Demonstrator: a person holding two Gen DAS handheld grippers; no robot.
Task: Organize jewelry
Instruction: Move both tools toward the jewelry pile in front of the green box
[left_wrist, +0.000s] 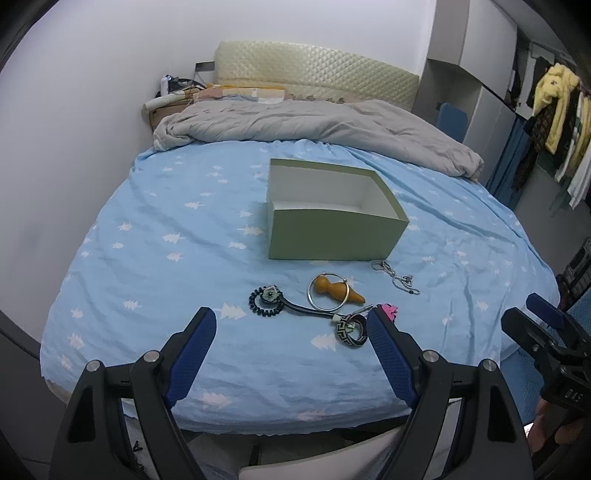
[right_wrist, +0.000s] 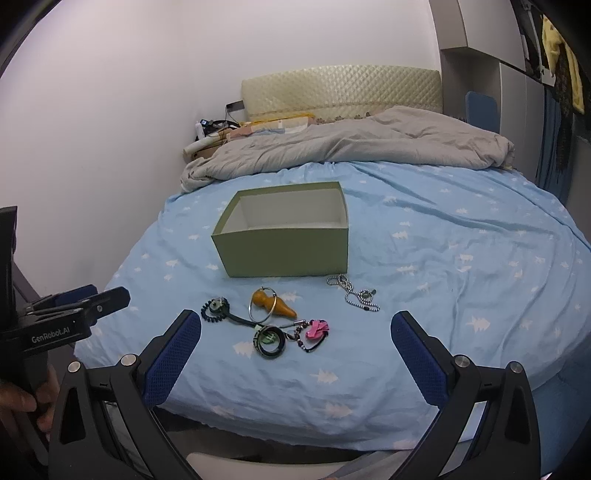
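Observation:
An open, empty green box (left_wrist: 328, 230) (right_wrist: 284, 251) stands on the blue bed sheet. In front of it lie an orange gourd pendant (left_wrist: 334, 288) (right_wrist: 273, 301) inside a silver bangle (left_wrist: 328, 293) (right_wrist: 263, 305), a black coiled bracelet with a charm (left_wrist: 266, 300) (right_wrist: 215, 310), a patterned ring bracelet (left_wrist: 351, 330) (right_wrist: 269, 341), a pink charm (left_wrist: 388, 309) (right_wrist: 317, 328) and a silver bead chain (left_wrist: 396, 277) (right_wrist: 352, 291). My left gripper (left_wrist: 290, 328) is open and empty, near the bed's front edge. My right gripper (right_wrist: 295, 332) is open and empty, held before the jewelry.
A rumpled grey duvet (left_wrist: 314, 125) (right_wrist: 351, 144) lies behind the box, with a quilted headboard (left_wrist: 317, 72) beyond. A wall runs along the left. Clothes (left_wrist: 557, 110) hang at the right. The bed's front edge (left_wrist: 258, 424) is right under the grippers.

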